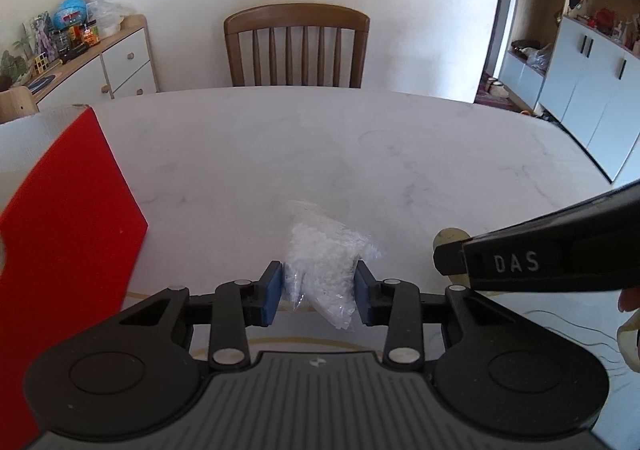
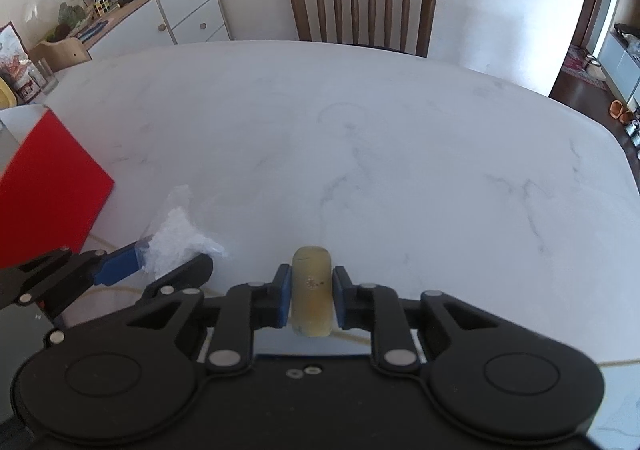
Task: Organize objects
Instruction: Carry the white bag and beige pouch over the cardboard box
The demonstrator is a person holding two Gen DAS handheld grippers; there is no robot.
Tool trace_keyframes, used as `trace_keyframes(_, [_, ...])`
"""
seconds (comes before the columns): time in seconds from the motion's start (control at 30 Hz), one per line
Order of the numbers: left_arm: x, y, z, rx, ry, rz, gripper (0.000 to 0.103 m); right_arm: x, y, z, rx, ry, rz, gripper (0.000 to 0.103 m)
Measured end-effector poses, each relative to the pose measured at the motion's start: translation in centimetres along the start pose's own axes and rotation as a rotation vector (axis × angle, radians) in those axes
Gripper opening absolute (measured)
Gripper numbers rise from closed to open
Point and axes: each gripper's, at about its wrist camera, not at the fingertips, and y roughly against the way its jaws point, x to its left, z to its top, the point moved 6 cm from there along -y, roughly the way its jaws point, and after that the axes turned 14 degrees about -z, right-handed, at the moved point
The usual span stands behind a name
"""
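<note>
- The left tongs (image 1: pixel 319 292) are clamped on a clear bag (image 1: pixel 326 262) of white granules, a blue pad pressing each side of it.
- The bag bulges up between the pads and its lower end hangs below them; whether it touches the table (image 1: pixel 280 154) cannot be told.
- The right tongs (image 2: pixel 311 300) are clamped on a pale yellow roll (image 2: pixel 311 292), which stands upright between the blue pads with its rounded top above them.
- In the left wrist view the right tongs come in from the right of the bag, and the roll's end shows just past their black tip.
- In the right wrist view the left tongs and the bag sit to the left of the roll, near but apart from it.
- A fingertip (image 1: pixel 628 298) of the person shows at the right edge of the left wrist view, under the right tongs' handle.
- A red box (image 1: pixel 68 210) stands on the table left of the bag, well nearer the bag than the roll.
- The table is white marble with grey veins, and bare beyond the bag.
- A wooden chair (image 1: pixel 296 46) stands at the table's far edge, straight beyond the bag.
- A white cabinet (image 1: pixel 120 66) with a cluttered wooden top stands far left of the bag, against the wall.
- Pale cupboards (image 1: pixel 592 70) and open shelves stand far right of the bag.
</note>
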Motion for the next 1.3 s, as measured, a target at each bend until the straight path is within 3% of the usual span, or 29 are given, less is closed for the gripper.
trace_keyframes(0.63, [-1.4,10.4,-0.6,-0.035,-0.005,-0.105,0.036,0.7,11.1,-3.3,-0.102,0.018,0.042,0.019])
trace_keyframes(1.3, [6.3,20.4,-0.3,-0.093,0.015,-0.123,0.036,11.0,19.7,-3.0,-0.215,0.123,0.045,0.02])
